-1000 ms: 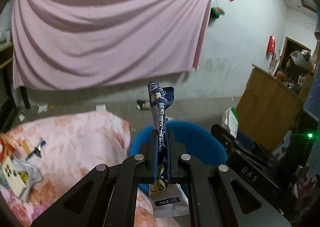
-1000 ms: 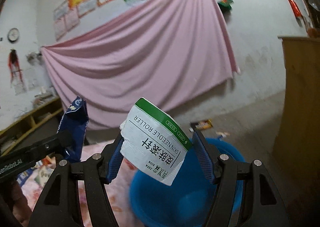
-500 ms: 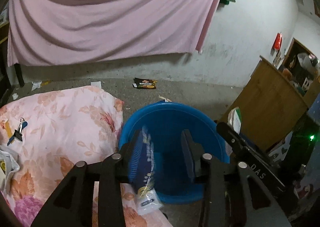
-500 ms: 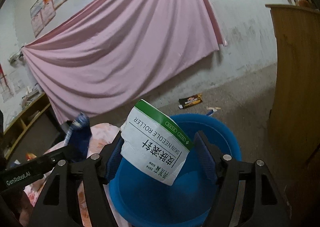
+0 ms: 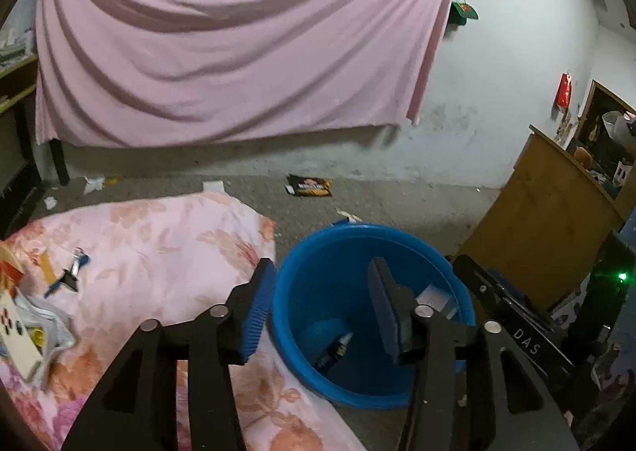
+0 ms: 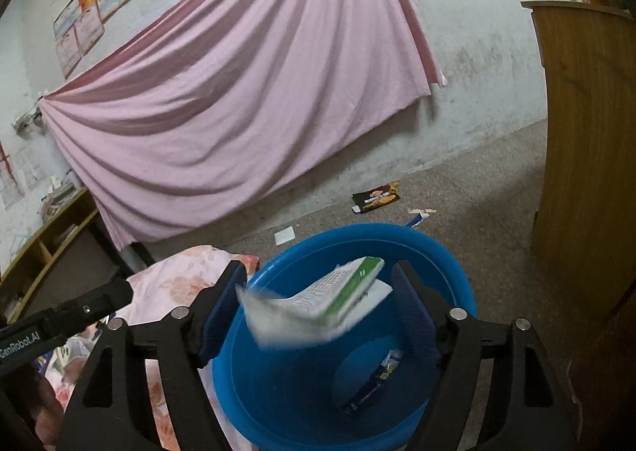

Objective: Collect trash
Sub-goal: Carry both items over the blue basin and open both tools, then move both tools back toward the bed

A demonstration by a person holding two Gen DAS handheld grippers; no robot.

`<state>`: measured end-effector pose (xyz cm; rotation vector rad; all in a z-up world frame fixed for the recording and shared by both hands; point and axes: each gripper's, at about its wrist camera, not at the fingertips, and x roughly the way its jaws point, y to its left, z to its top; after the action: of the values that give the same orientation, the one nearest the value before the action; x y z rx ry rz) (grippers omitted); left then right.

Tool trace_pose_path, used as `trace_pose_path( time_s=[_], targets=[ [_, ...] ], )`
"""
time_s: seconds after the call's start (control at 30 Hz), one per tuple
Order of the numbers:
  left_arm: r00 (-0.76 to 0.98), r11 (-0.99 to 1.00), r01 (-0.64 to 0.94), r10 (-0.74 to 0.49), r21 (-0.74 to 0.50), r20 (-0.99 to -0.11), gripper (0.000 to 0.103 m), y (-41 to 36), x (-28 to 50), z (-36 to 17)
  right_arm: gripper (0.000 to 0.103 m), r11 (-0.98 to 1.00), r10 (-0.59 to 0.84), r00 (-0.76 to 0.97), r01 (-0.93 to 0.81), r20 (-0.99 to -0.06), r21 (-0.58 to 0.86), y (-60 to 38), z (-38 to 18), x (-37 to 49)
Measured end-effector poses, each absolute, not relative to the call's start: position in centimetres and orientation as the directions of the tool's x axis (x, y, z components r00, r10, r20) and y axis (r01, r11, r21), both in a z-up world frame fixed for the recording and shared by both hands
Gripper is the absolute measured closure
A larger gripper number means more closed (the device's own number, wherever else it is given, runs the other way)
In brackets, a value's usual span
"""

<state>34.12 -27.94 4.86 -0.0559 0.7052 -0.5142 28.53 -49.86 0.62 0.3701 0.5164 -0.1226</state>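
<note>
Pink sheet (image 5: 238,53) draped on the white wall ahead of both your claws; grey concrete floor (image 5: 397,204) under it with a black-and-orange snack wrapper (image 5: 309,185) lying well beyond the fingertips; wooden cabinet (image 6: 588,157) off to the right.

Your left gripper (image 5: 320,306) has its jaws apart, just been opening, nothing between them; blue basin (image 5: 302,280) sits directly below and ahead of the tips, the right finger (image 5: 381,308) over its inside, the left finger (image 5: 260,304) over the edge of the floral pink quilt (image 5: 159,236); dark blue wrapper (image 5: 334,349) lies on the basin bottom, just under the gap; binder clip (image 5: 67,278) and scraps lie on the quilt far left of the claw.

Your right gripper (image 6: 318,312) is also spread, jaws just been opening; green-and-white box (image 6: 318,304) sits blurred and tilted in the gap, its right end near the right pad; can't tell if either pad touches it; same basin (image 6: 457,276) directly beneath, blue wrapper (image 6: 373,383) on its floor below the box; left claw's black finger (image 6: 79,308) pokes in from the left.
</note>
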Motion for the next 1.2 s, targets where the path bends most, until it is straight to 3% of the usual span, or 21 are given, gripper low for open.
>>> trace_pose_path(
  time_s=[0.13, 0.2, 0.3, 0.37, 0.77, 1.03, 1.2],
  targets=[
    [0.704, 0.898, 0.402, -0.428, -0.180, -0.567, 0.043, -26.3, 33.3, 5.9, 0.021, 0.932, -0.029, 0.875, 0.199, -0.484, 0.304, -49.4, 1.0, 28.4],
    [0.734, 0.907, 0.384, -0.412, -0.170, -0.541, 0.024, -25.3, 32.9, 6.4, 0.017, 0.935, -0.034, 0.885, 0.192, -0.464, 0.298, -49.0, 1.4, 28.4],
    [0.789, 0.924, 0.345, -0.382, -0.167, -0.481, 0.006, -23.5, 32.2, 7.0, 0.006, 0.942, -0.044, 0.905, 0.178, -0.423, 0.284, -48.3, 2.2, 28.1],
    [0.833, 0.933, 0.315, -0.360, -0.175, -0.421, 0.005, -22.0, 31.5, 7.5, 0.000, 0.947, -0.048, 0.922, 0.165, -0.384, 0.277, -47.7, 2.9, 27.9],
    [0.952, 0.966, 0.194, -0.227, -0.171, -0.204, 0.004, -12.9, 27.9, 8.8, 0.000, 0.980, 0.012, 0.996, 0.005, -0.083, 0.198, -41.3, 7.2, 26.1],
    [0.985, 0.984, 0.075, -0.098, -0.164, -0.142, 0.004, -6.7, 25.7, 8.5, 0.000, 0.993, 0.070, 0.996, -0.075, 0.056, 0.093, -35.4, 8.4, 25.5],
    [0.986, 0.986, 0.011, -0.038, -0.165, -0.160, 0.004, -2.7, 25.0, 7.5, 0.000, 0.992, 0.121, 0.991, -0.123, 0.064, 0.030, -31.8, 8.2, 26.1]
  ],
)
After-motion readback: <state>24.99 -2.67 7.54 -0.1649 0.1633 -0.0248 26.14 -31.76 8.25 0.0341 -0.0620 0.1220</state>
